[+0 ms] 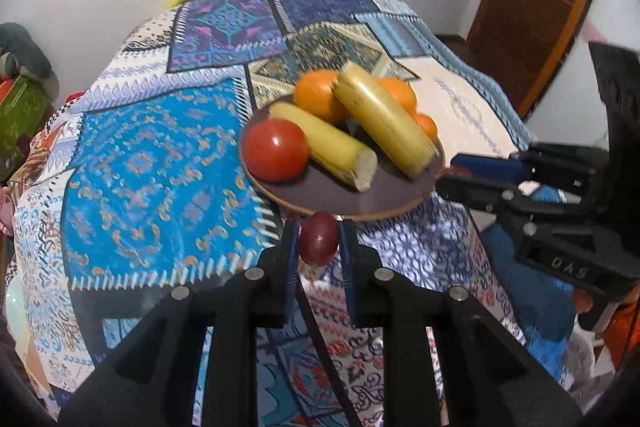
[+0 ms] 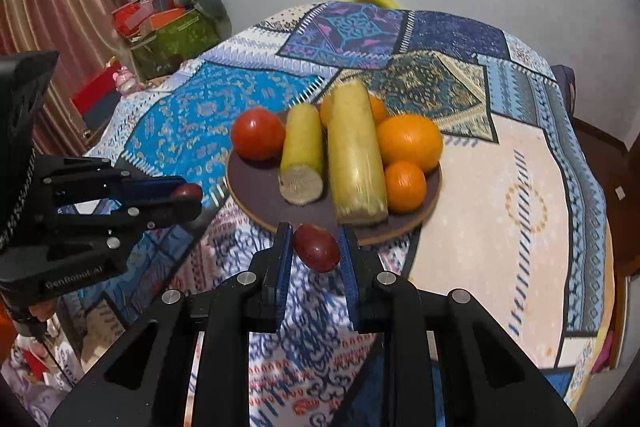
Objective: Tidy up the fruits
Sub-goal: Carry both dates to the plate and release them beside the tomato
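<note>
While fruit crowds the plate [image 2: 256, 195], each claw [image 1: 319, 243] [image 2: 316, 247] grips a dark red fruit [image 1: 319, 242] [image 2: 317, 247].

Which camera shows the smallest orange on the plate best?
The right wrist view: the small orange sits whole beside the long banana. In the left wrist view, that banana hides most of it.
</note>
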A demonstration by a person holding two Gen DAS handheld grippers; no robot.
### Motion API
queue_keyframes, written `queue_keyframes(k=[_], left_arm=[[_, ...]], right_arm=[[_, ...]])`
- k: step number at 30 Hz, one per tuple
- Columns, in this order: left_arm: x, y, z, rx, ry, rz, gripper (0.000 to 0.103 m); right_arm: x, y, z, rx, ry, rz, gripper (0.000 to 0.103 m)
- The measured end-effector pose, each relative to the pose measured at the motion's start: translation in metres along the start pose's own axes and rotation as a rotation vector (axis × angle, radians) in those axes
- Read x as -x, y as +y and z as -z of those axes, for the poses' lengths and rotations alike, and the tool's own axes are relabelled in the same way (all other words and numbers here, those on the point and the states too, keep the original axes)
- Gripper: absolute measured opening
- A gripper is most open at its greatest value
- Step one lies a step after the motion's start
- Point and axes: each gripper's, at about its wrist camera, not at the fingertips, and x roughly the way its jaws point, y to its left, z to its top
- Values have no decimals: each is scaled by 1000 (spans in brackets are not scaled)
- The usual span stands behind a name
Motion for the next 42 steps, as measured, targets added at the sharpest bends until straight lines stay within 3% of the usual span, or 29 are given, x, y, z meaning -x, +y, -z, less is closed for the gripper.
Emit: queue_keyframes(k=[10,32,38,42], left_arm=[[-27,9,-17,49,6,43,20],[-52,13,-21,83,6,36,20],[-47,13,-19,93,1,22,28],[-40,13,-16,98,-2,17,34]], right_arm=[[-21,2,-10,1,5,-21,21],[-48,6,-9,14,21,-43,21],[-47,6,-9,13,31,-30,22],[-43,4,-9,-2,29,-37,32]])
